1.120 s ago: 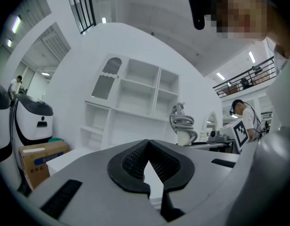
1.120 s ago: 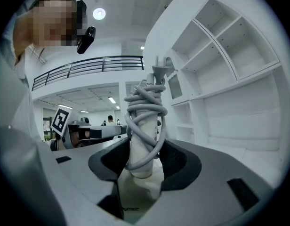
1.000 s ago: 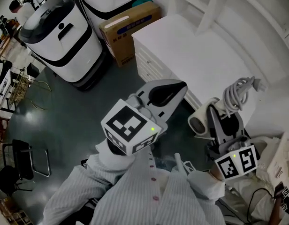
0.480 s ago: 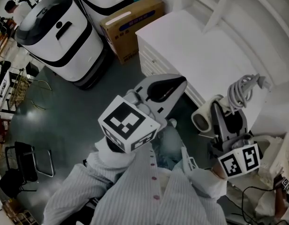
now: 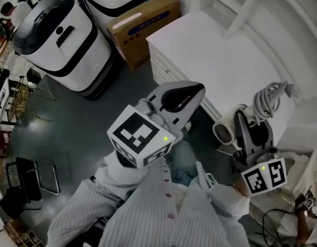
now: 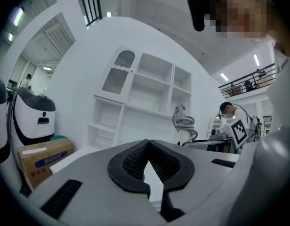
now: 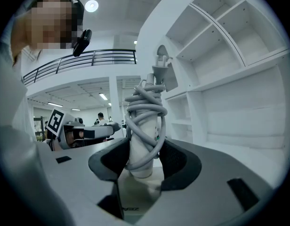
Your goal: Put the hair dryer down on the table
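The white hair dryer (image 5: 228, 129) is held by its handle in my right gripper (image 5: 249, 134), which is shut on it. Its grey cord (image 5: 267, 100) is coiled around the handle. The dryer hangs at the near edge of the white table (image 5: 215, 50), with its nozzle pointing left past the edge. In the right gripper view the cord-wrapped handle (image 7: 144, 126) stands upright between the jaws of the right gripper (image 7: 144, 160). My left gripper (image 5: 182, 93) is shut and empty, left of the dryer, by the table's front. The left gripper (image 6: 147, 149) sees the dryer's cord (image 6: 182, 124) at right.
Two large white-and-black machines (image 5: 58, 40) stand on the dark floor at upper left, with a cardboard box (image 5: 140, 24) beside them. White shelving (image 5: 235, 4) rises behind the table. Drawer fronts (image 5: 166, 68) face the floor. A black chair (image 5: 24, 181) is at lower left.
My right gripper and the hair dryer have drifted slightly to the right along the table's near edge. The left gripper has hardly moved.
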